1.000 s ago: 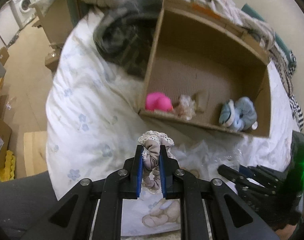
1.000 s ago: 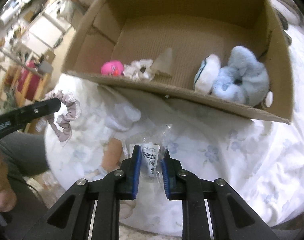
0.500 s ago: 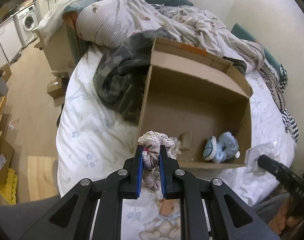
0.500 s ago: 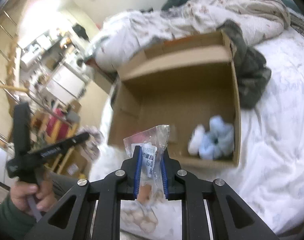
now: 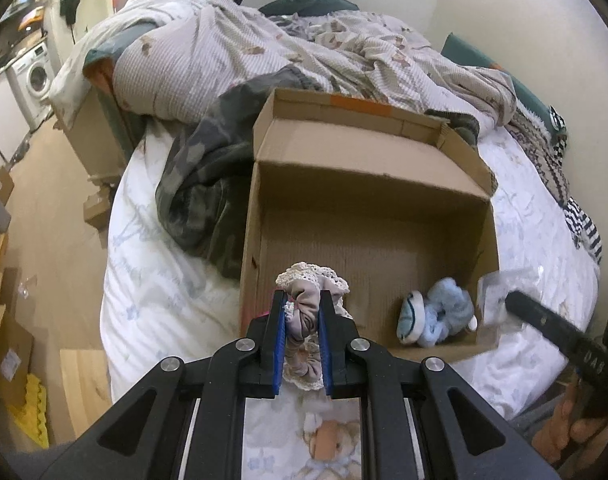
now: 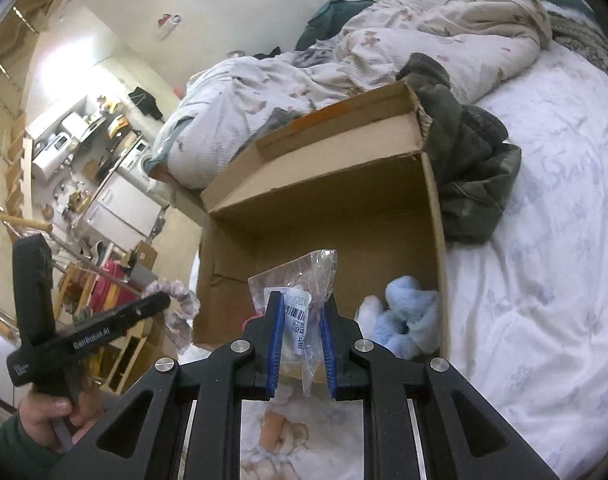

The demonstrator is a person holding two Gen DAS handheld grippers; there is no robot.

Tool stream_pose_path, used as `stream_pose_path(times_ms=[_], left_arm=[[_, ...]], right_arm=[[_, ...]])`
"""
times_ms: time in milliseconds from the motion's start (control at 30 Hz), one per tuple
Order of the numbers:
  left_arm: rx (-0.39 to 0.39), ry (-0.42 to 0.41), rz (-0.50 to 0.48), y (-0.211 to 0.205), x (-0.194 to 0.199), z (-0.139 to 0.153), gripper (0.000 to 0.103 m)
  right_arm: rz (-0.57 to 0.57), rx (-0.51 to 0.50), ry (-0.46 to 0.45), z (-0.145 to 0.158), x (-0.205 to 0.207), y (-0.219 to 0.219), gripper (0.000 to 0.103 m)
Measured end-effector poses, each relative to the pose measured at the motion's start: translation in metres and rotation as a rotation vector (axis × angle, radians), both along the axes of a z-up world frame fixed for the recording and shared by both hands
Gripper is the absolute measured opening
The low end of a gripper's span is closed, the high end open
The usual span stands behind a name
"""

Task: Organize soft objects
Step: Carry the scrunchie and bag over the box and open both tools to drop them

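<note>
Both grippers had come up off the bed since the earlier frames, and the view now took in the whole cardboard box [image 5: 368,184] from above instead of its near wall. I had the left gripper [image 5: 302,328] clamped nearly closed on a scrunchie [image 5: 304,312]: mauve-grey gathered fabric with a cream lace edge, bunched between the blue pads, its top frill poking above the tips and the rest hanging under the fingers. From the right wrist view the same scrunchie [image 6: 180,308] hung as a puffy loop off the left gripper, just outside the box's left wall. My right gripper [image 6: 302,320] was pinched nearly closed on a clear plastic bag [image 6: 300,280]: crinkled film with a white barcode label, top corner sticking up past the fingertips, lower end drooping below. I couldn't tell what was inside. It hung over the near edge of the box [image 6: 324,216]. Inside the box lay a light blue plush toy [image 5: 440,312] with a white-and-teal part, against the near right corner. A camouflage garment [image 5: 200,184] lay against the box's left wall on the white floral sheet [image 5: 152,272].
</note>
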State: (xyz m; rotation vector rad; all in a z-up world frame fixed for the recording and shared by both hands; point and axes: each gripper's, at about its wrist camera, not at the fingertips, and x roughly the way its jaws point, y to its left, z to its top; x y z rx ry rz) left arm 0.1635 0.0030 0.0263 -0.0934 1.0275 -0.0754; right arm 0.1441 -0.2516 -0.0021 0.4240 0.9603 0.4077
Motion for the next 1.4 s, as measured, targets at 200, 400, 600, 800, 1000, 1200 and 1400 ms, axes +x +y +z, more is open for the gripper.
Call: stream_pose_path(times_ms=[200, 400, 600, 800, 1000, 1200, 1400], left_arm=[[-0.008, -0.038, -0.036, -0.005, 0.006, -0.027, 0.013], [-0.054, 0.017, -0.025, -0.008, 0.013, -0.046, 0.013], [-0.068, 0.011, -0.036, -0.013, 0.012, -0.048, 0.013], [-0.045, 0.003, -0.051, -0.017, 0.012, -0.050, 0.013], [-0.030, 0.023, -0.057, -0.020, 0.011, -0.055, 0.016], [-0.010, 0.037, -0.048, -0.020, 0.010, -0.058, 0.023], [0.031, 0.024, -0.018, -0.019, 0.007, -0.054, 0.068]], right_arm=[[-0.016, -0.031, 0.035, -0.012, 0.003, 0.000, 0.019], [-0.012, -0.060, 0.062, -0.023, 0.009, 0.006, 0.019], [-0.008, -0.064, 0.098, -0.032, 0.015, 0.011, 0.020], [-0.032, -0.075, 0.171, -0.045, 0.023, 0.010, 0.064], [-0.066, -0.049, 0.184, -0.048, 0.022, 0.003, 0.080], [-0.048, -0.046, 0.182, -0.047, 0.020, 0.006, 0.080], [-0.043, -0.056, 0.186, -0.049, 0.019, 0.008, 0.080]])
